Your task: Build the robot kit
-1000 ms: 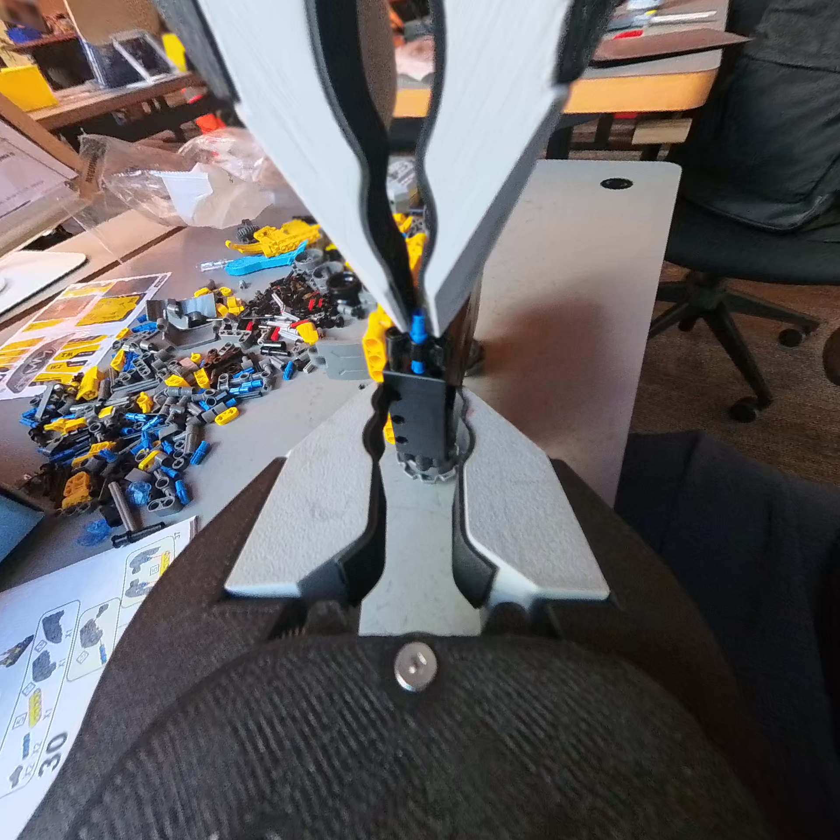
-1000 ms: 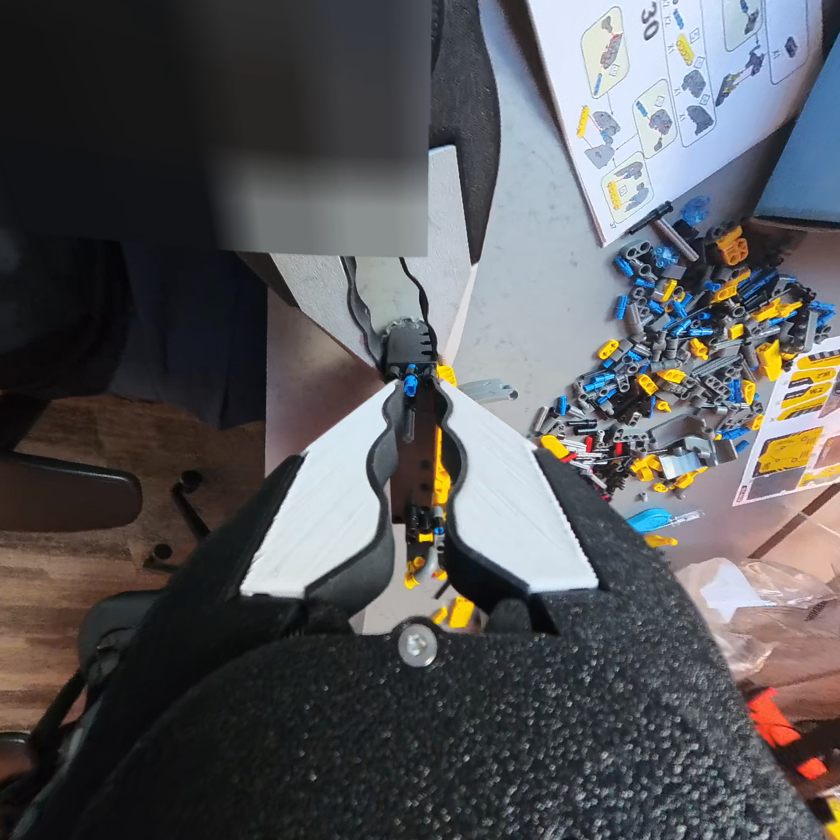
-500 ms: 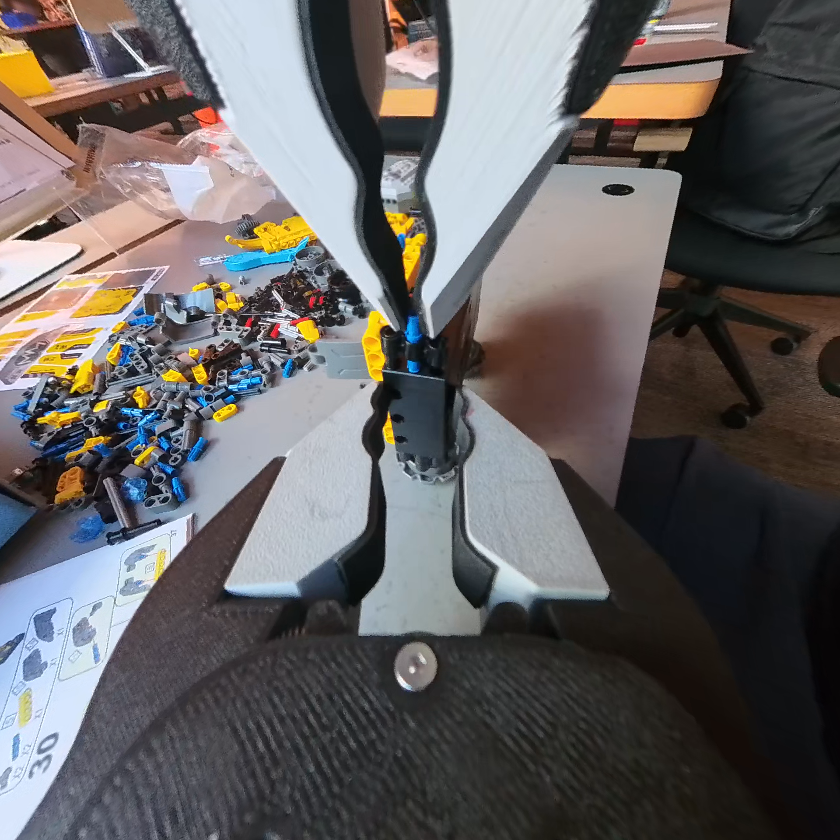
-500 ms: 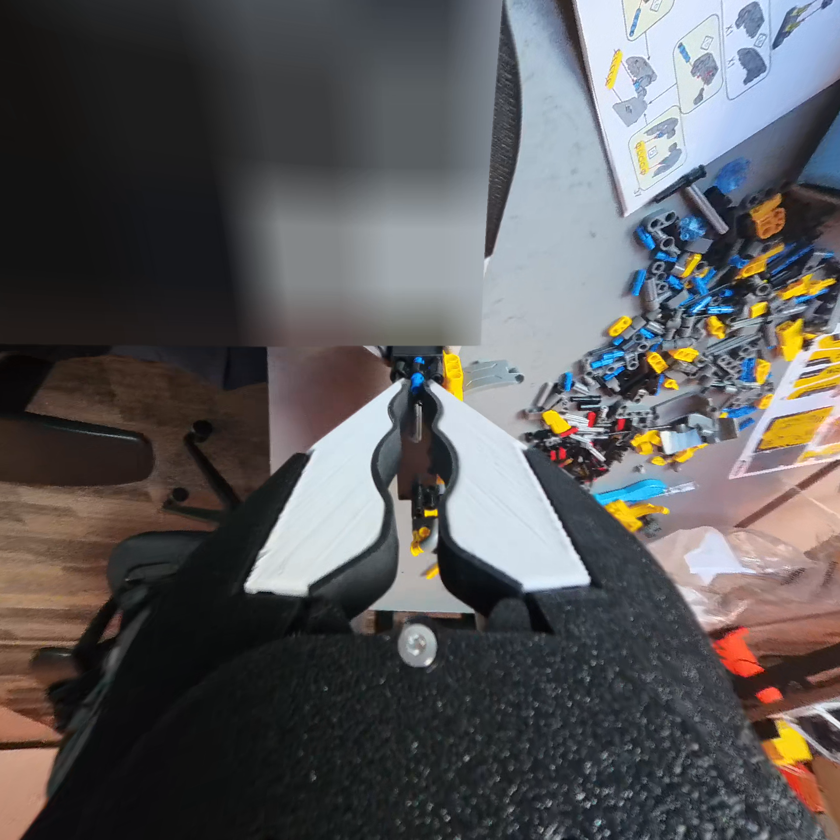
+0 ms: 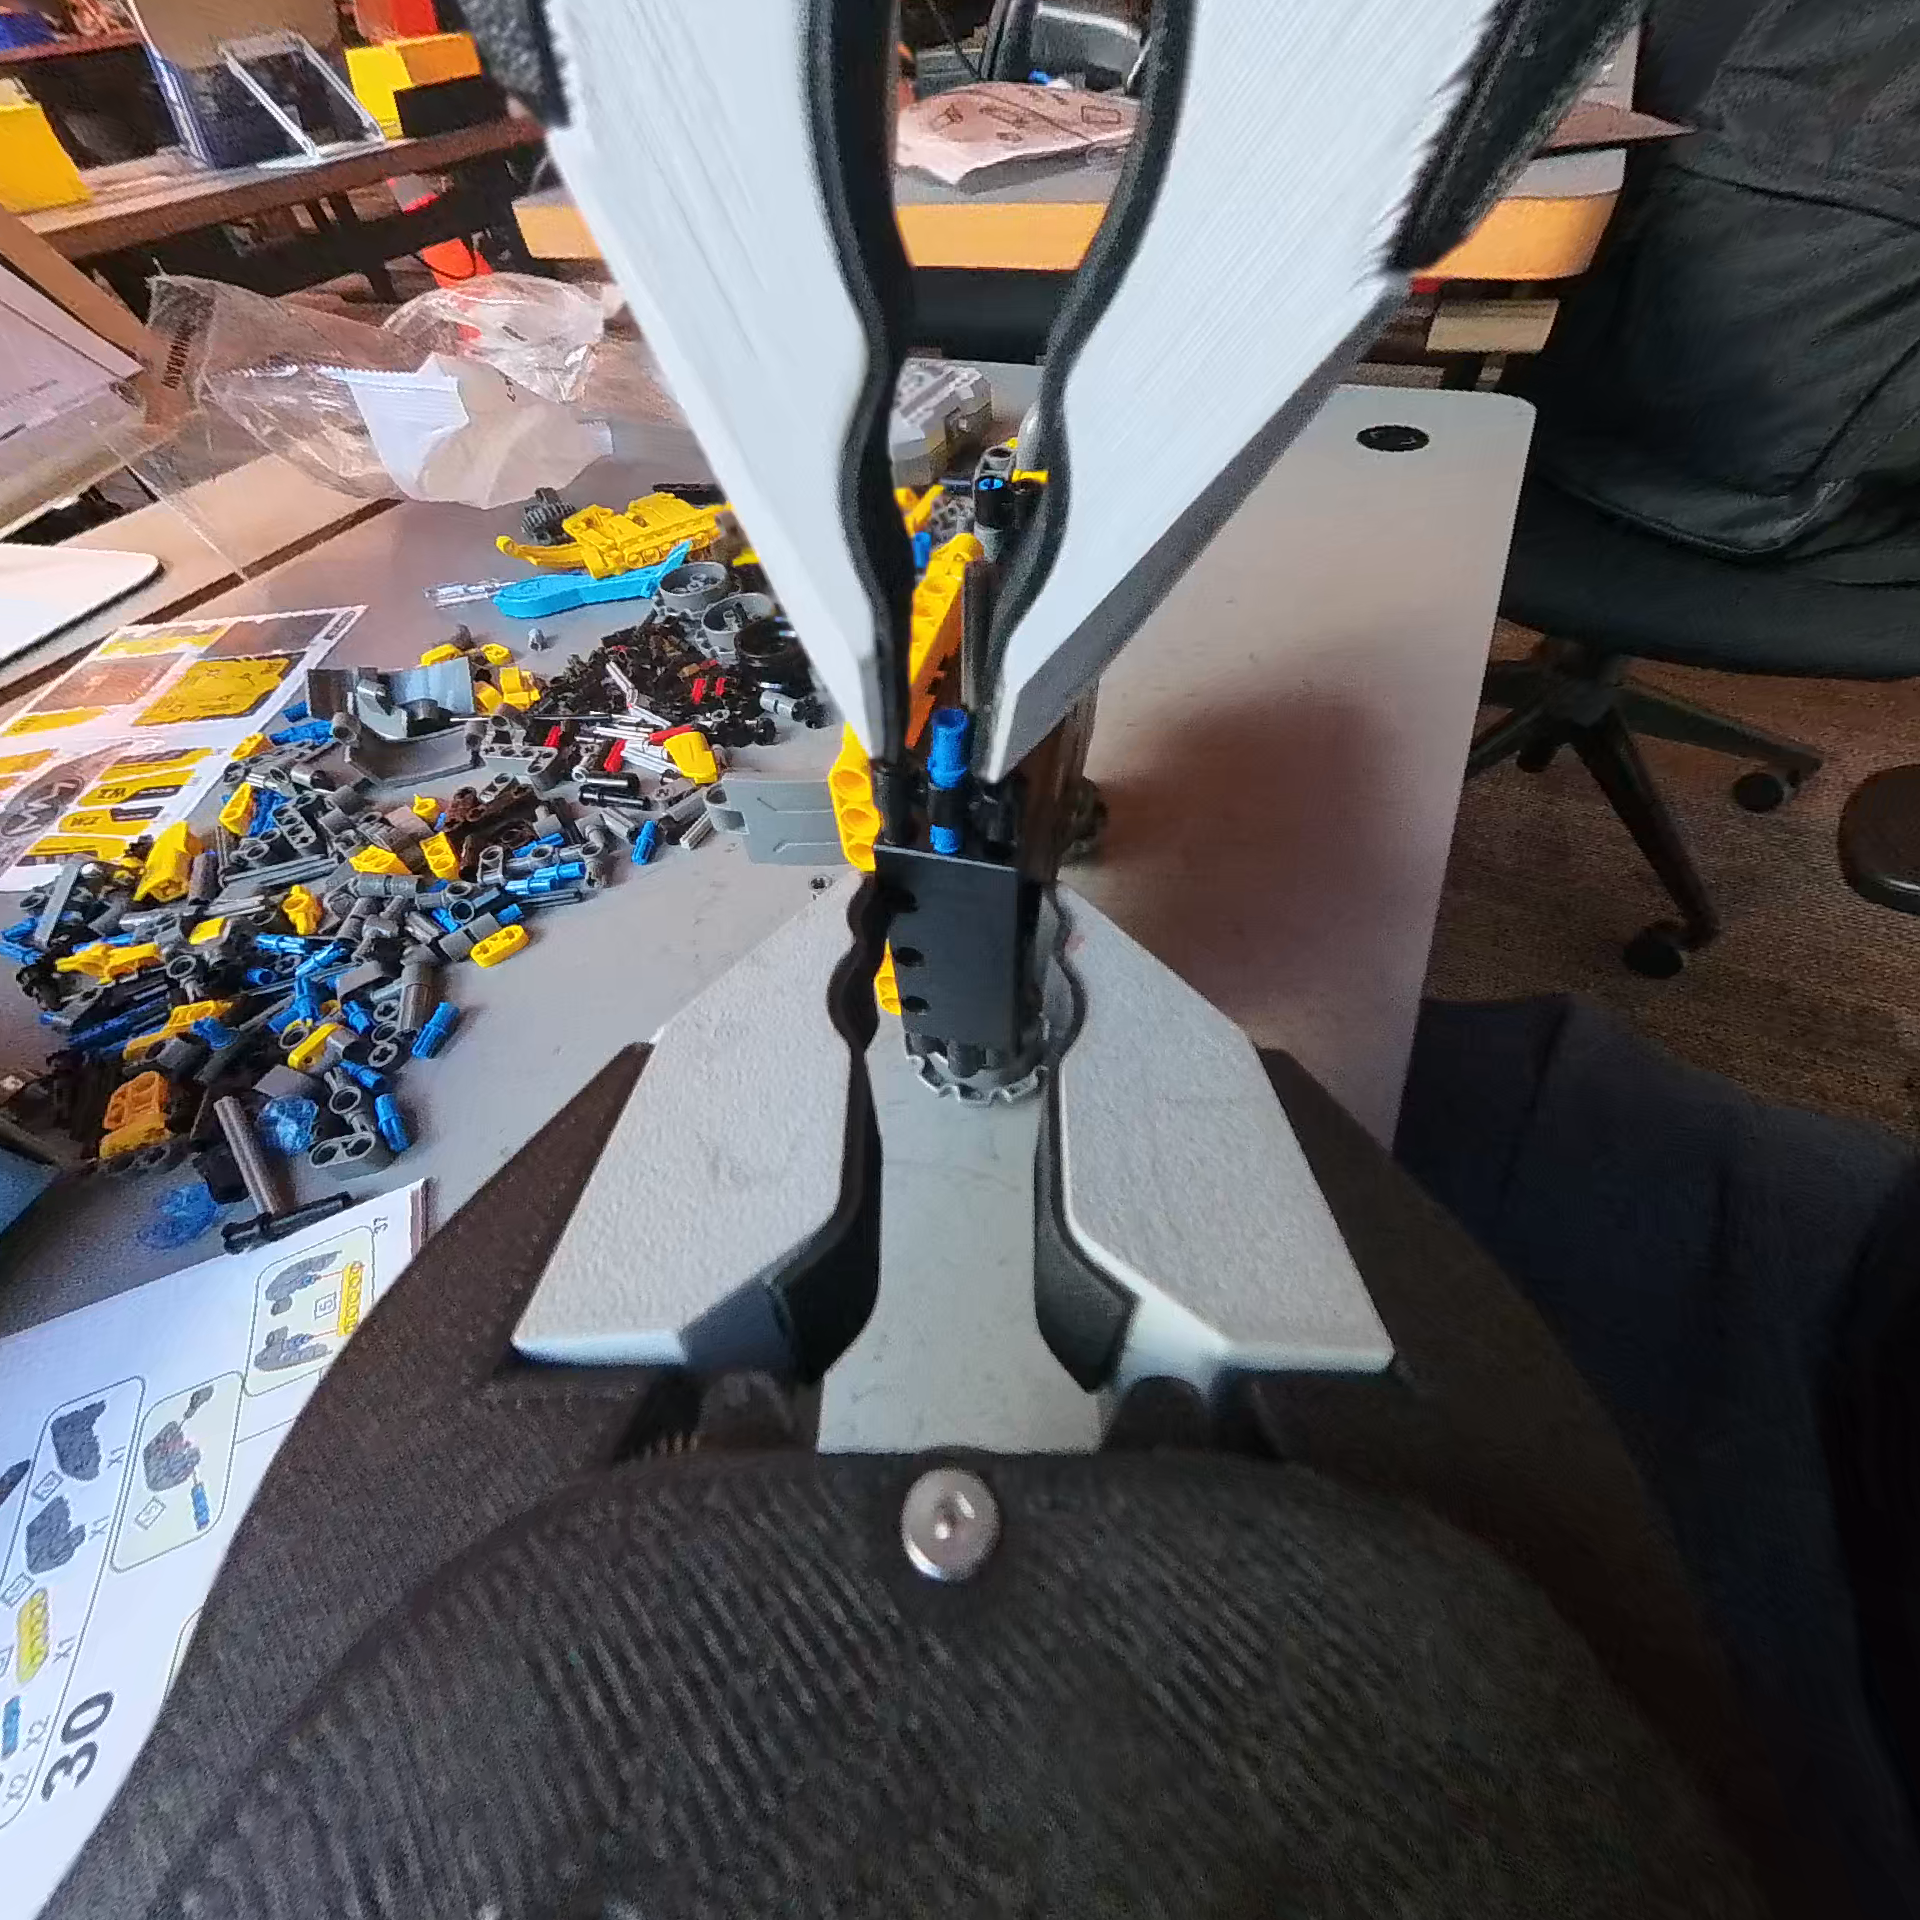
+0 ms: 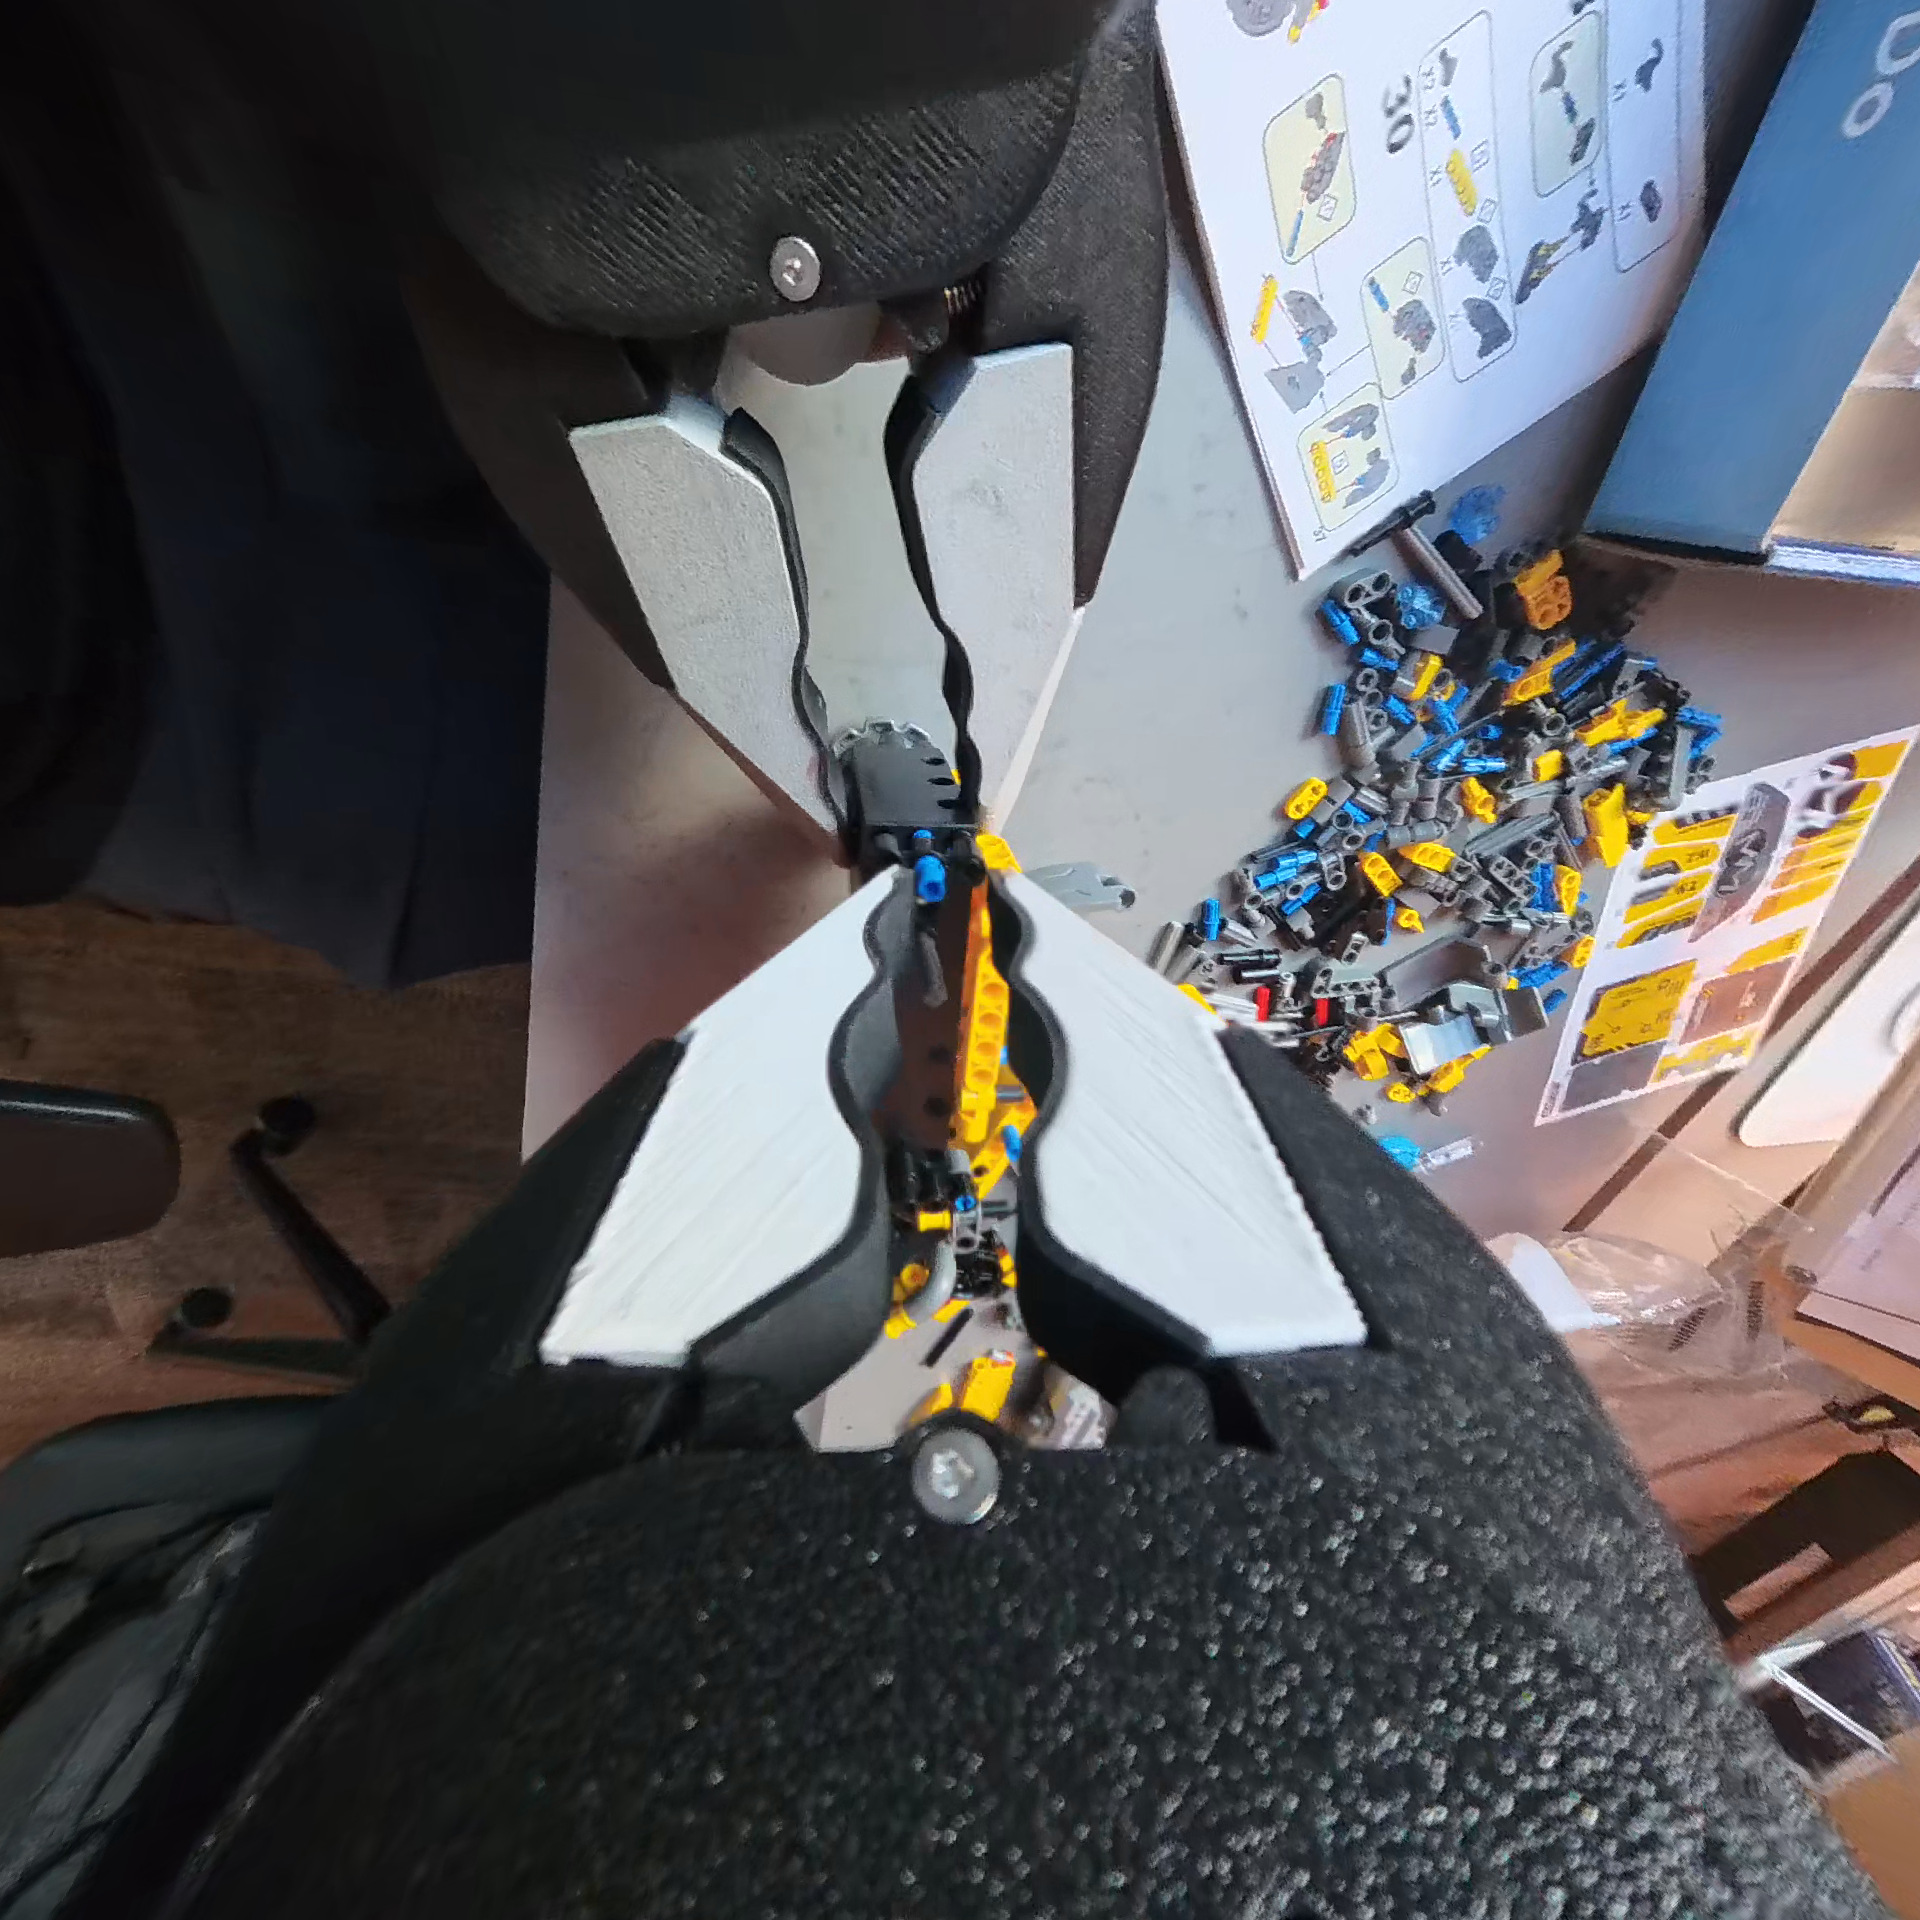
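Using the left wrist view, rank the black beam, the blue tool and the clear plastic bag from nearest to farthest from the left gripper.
1. black beam, clamped in the left gripper
2. blue tool, ahead-left on the table
3. clear plastic bag, farther back-left

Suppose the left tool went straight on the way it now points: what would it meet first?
Probably the right tool, which faces it tip to tip. The left tool grips the black end of a brick assembly; the right grips the other end.

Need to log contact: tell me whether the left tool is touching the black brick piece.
Touching. The left wrist view shows the left tool closed on the black brick piece, pads against both its sides.
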Available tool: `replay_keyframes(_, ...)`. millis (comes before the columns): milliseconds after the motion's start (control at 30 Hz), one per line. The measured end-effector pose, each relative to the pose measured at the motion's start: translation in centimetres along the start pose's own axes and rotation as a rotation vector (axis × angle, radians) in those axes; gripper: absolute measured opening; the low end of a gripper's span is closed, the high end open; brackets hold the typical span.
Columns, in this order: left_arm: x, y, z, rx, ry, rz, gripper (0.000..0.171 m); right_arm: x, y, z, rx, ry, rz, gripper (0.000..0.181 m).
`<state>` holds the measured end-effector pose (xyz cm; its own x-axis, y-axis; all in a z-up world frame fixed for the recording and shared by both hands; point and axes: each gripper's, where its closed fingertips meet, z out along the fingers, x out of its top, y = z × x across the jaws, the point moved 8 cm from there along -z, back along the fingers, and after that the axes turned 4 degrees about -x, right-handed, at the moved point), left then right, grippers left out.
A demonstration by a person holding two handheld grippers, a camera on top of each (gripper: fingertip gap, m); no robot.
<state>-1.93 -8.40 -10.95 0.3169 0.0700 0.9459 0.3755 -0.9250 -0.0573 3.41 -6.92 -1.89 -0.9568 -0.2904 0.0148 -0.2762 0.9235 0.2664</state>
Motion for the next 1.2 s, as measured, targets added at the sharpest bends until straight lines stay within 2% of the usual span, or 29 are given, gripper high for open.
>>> replay_keyframes(300, 0.0, -0.1, 0.0, -0.001, -0.002, -0.008, 0.024, 0.0, -0.3, 0.2, 0.018, 0.031, -0.013, 0.005)
replay_keyframes(667, 0.0, 0.2, 0.0, 0.013, -0.005, 0.021, 0.024, -0.1, 0.9, 0.5, 0.185, 0.011, 0.228, 0.003)
replay_keyframes(933, 0.1, 0.2, 0.2, 0.024, -0.005, 0.023, 0.024, -0.2, 1.6, 0.5, 0.282, -0.059, 0.24, 0.004)
replay_keyframes(1200, 0.1, 0.0, 0.1, 0.032, -0.01, 0.03, 0.025, -0.2, 2.4, 1.0, 0.34, -0.026, 0.313, 0.003)
